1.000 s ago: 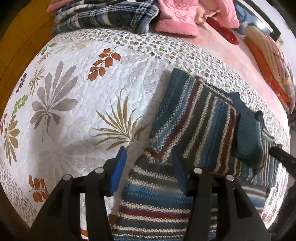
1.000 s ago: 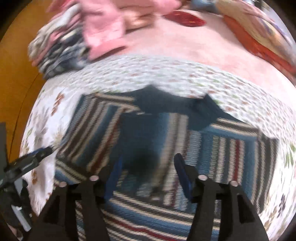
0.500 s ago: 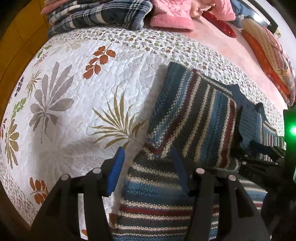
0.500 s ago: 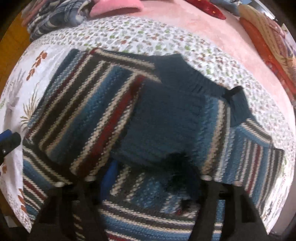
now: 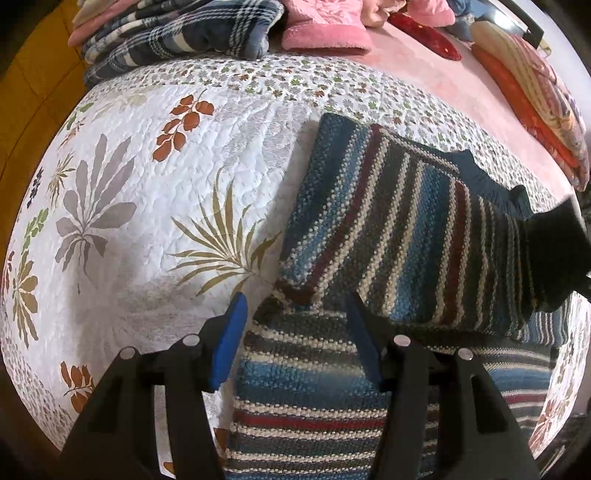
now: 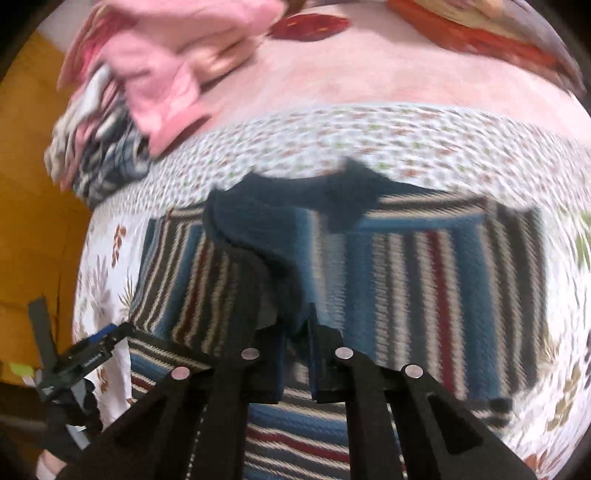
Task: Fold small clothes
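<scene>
A small knitted sweater (image 5: 388,229) with blue, white, dark and red stripes lies flat on the quilt, one sleeve folded across its body. My left gripper (image 5: 295,321) is open and hovers low over the sweater's near left edge, holding nothing. In the right wrist view the sweater (image 6: 424,280) fills the middle, blurred. My right gripper (image 6: 297,347) is shut on the sleeve's dark blue cuff (image 6: 258,236) and holds it raised off the body. The left gripper (image 6: 88,354) shows at the lower left of that view.
The sweater rests on a white quilt (image 5: 122,206) with a leaf print, over a pink bed cover (image 5: 436,70). A plaid garment (image 5: 177,33) and pink clothes (image 5: 325,26) are piled at the far side. Striped cushions (image 5: 532,96) lie far right. Wooden floor (image 6: 33,177) is on the left.
My right gripper dropped onto the folded sleeve, shut on its dark blue cuff and lifted it. The left gripper stayed open in nearly the same spot.
</scene>
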Tool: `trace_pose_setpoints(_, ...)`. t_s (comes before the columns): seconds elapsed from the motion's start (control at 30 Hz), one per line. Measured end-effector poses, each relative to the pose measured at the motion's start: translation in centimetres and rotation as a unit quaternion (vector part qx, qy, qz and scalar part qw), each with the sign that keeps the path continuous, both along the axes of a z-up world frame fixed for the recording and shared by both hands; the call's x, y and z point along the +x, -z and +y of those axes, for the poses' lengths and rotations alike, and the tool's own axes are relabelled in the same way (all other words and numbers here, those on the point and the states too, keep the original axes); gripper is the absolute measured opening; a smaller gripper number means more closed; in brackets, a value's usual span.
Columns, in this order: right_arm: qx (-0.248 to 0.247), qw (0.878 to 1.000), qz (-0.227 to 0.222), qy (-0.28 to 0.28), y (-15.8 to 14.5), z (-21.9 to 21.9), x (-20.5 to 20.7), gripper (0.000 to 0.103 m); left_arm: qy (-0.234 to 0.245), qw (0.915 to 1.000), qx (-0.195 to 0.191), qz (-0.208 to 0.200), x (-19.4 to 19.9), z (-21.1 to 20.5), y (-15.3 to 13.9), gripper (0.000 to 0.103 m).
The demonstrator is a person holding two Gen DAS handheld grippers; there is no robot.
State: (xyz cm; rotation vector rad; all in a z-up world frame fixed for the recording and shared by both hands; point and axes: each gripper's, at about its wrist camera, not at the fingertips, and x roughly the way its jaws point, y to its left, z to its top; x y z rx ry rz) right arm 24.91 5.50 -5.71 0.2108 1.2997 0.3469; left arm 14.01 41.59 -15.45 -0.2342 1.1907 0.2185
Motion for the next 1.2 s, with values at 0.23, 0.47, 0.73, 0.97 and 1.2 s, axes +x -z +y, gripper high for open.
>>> trace_pose_setpoints(0.23, 0.001, 0.998, 0.058, 0.039, 4.0, -6.8, 0.2, 0.018, 0.010, 0.9999, 0.006, 0.000, 0.1, -0.6, 0.4, 0.056)
trace_pose_setpoints(0.47, -0.047, 0.997, 0.033, 0.050, 4.3, -8.8, -0.1, 0.022, 0.014, 0.9997, 0.008, -0.021, 0.0, -1.1, 0.1, 0.056)
trace_pose_setpoints(0.73, 0.018, 1.000, 0.007, 0.012, 3.9, -6.1, 0.7, 0.027, 0.043, 0.9991, 0.003, -0.001, 0.6, -2.7, 2.0, 0.059)
trace_pose_setpoints(0.97, 0.014, 0.998, 0.050, 0.026, 7.1, -7.4, -0.3, 0.025, 0.027, 0.9992, -0.018, 0.025, 1.0, -1.9, 3.7, 0.062)
trace_pose_setpoints(1.2, 0.022, 0.999, 0.020, 0.022, 1.2, -9.3, -3.0, 0.051, 0.024, 0.9982, -0.054, 0.006, -2.0, -2.4, -0.8, 0.062)
